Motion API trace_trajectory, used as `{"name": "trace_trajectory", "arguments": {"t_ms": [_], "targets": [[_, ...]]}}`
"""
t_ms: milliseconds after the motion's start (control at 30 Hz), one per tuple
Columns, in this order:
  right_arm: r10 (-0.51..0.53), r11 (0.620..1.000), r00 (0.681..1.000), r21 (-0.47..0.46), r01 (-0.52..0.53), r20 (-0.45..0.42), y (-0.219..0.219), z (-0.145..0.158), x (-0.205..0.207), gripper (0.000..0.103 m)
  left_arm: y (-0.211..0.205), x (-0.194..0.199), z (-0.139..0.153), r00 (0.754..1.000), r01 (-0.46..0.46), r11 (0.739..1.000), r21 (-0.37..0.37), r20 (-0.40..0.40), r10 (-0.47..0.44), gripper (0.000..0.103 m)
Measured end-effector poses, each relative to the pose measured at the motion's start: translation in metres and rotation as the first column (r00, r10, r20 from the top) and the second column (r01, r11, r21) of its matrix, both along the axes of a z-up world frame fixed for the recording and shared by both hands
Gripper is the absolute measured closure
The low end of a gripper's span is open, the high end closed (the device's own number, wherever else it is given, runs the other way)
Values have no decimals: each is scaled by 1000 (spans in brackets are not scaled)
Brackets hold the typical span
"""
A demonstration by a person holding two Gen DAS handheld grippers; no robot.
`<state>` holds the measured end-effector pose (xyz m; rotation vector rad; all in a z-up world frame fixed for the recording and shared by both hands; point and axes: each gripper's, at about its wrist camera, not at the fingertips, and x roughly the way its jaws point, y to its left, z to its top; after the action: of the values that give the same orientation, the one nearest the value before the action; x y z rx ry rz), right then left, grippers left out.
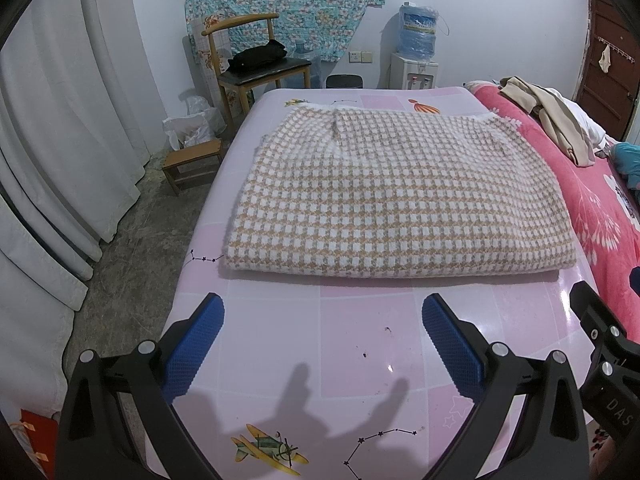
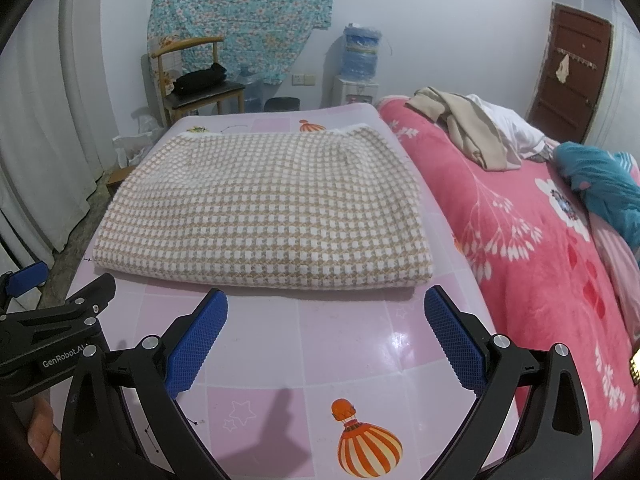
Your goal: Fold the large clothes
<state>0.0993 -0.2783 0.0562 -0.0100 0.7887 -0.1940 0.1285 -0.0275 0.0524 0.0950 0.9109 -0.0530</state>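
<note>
I'm looking at the pink table point(image 1: 360, 344), its glossy tiled-print cover showing balloons, a plane and star lines. The folded checked garment point(image 1: 384, 196) is lying flat on it, filling the far half, near fold edge facing me. Right of the garment, the bed with the pink floral blanket point(image 2: 520, 248) is butting against the table. On the blanket, beige clothes point(image 2: 468, 128) and a teal cloth point(image 2: 600, 188) are lying beyond the garment's right side.

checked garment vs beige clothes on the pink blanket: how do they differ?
The checked garment is folded flat and neat; the beige clothes lie crumpled. The checked garment rests on the pink table; the beige clothes sit on the pink blanket. Neither is held.
</note>
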Motion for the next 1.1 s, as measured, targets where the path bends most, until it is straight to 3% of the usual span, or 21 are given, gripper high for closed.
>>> {"name": "trace_trajectory", "arguments": {"t_ms": [1100], "targets": [[-12,1000,1000,5,12,-7,3,-2,-2,8,-1,-1,-4,1000,-1,1000,-2,-6,1,5]]}}
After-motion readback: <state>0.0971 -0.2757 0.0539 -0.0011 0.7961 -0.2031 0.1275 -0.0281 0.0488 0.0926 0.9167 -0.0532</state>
